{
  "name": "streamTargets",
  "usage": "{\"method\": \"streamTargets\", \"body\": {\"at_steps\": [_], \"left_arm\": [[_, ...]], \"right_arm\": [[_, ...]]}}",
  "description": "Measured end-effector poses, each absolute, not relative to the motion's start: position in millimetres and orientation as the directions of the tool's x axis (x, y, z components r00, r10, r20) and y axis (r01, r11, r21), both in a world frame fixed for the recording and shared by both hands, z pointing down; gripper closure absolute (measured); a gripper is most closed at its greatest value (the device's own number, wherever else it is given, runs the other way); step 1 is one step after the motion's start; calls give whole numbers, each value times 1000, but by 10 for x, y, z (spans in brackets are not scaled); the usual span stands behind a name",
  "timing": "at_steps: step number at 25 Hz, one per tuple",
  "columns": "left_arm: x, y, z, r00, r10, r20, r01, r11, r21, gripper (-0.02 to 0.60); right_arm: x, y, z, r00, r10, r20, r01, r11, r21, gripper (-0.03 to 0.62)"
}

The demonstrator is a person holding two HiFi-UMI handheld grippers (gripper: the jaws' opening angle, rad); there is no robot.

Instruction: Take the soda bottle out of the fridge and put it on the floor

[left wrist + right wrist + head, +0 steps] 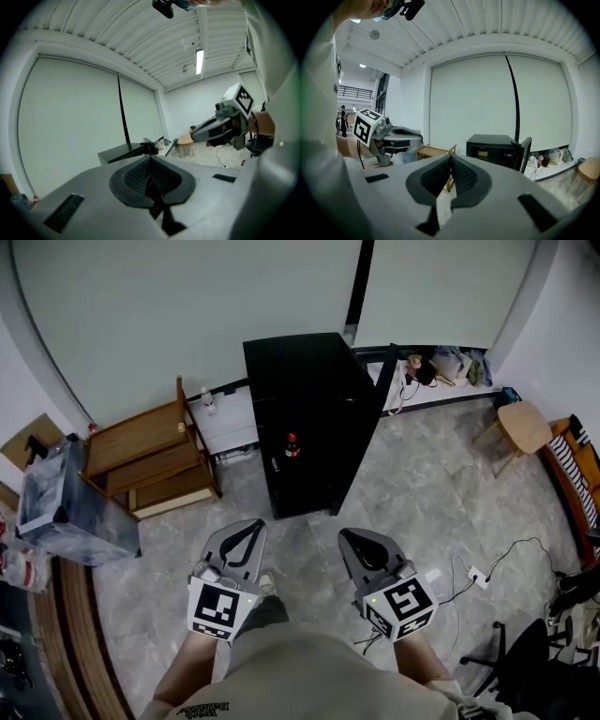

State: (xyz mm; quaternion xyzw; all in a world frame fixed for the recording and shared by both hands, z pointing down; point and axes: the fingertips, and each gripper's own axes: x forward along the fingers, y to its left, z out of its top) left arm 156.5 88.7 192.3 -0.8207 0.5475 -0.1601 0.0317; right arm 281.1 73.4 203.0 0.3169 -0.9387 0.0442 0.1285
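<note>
Left claw [253,526] and right claw [347,536] sit pinched shut and empty at bottom-centre, while the soda bottle [292,445] stands mid-frame inside the open fridge [305,371]; it's probably slick and liquid-heavy, so gripping its body below the red cap seems safest.

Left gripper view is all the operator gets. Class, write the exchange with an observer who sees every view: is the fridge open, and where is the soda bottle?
Observer: The head view shows the fridge open, with the soda bottle standing inside.
Operator: Is the right gripper carrying anything?
Observer: No. Its own view shows the jaws together, nothing between them.
Operator: What is left of the fridge?
Observer: A wooden shelf unit on the floor.
</note>
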Motion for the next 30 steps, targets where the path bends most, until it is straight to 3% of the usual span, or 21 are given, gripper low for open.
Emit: {"method": "streamTargets", "body": {"at_steps": [20, 30], "left_arm": [[305, -642, 2030, 427, -871, 243, -863, -472, -178, 575], [-84, -1004, 2044, 427, -872, 238, -856, -475, -205, 574]], "right_arm": [[1539, -828, 2174, -687, -640, 345, -677, 736, 16, 597], [1218, -1246, 2258, -645, -683, 342, -724, 690, 12, 597]]}}
